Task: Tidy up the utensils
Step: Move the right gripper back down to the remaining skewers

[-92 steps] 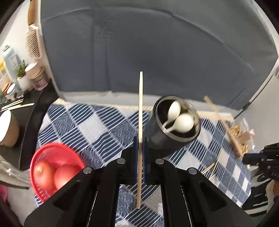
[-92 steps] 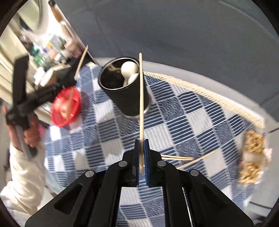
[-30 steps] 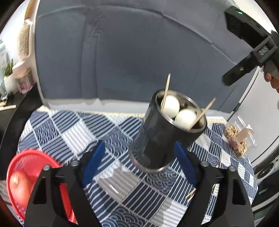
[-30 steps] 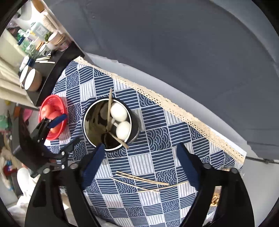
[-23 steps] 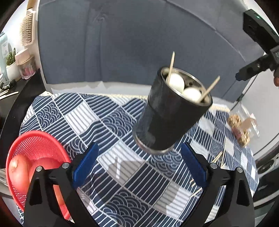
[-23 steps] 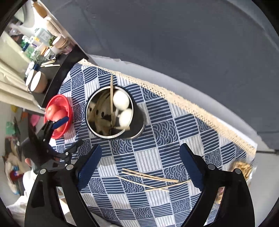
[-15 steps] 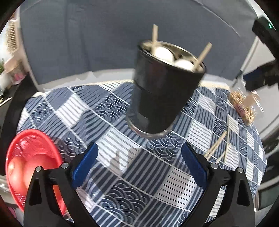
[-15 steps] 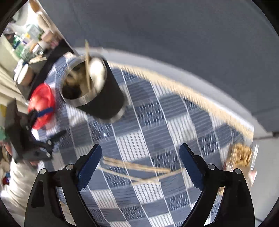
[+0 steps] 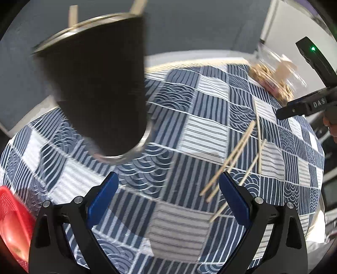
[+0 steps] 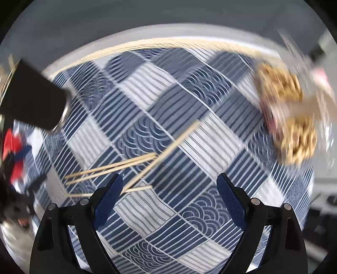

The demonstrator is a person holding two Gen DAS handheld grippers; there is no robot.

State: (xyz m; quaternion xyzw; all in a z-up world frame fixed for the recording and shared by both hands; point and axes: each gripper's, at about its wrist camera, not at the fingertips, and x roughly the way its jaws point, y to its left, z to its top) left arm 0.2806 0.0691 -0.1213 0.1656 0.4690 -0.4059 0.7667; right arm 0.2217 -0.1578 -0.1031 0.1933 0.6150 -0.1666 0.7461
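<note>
Both grippers spread, nothing held, above loose chopsticks.
Left gripper and right gripper point down at chopsticks on the surface, probably for pickup; cup stands near.

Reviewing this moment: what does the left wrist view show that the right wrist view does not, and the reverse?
Only the left wrist view shows the holder's full side up to its rim, with two stick ends poking out, and the right gripper's body. Only the right wrist view shows both snack clusters in their clear pack, though blurred. Both show the checked cloth, four loose chopsticks lying on it, part of the red basket, and open, empty jaws on the left gripper and right gripper.
</note>
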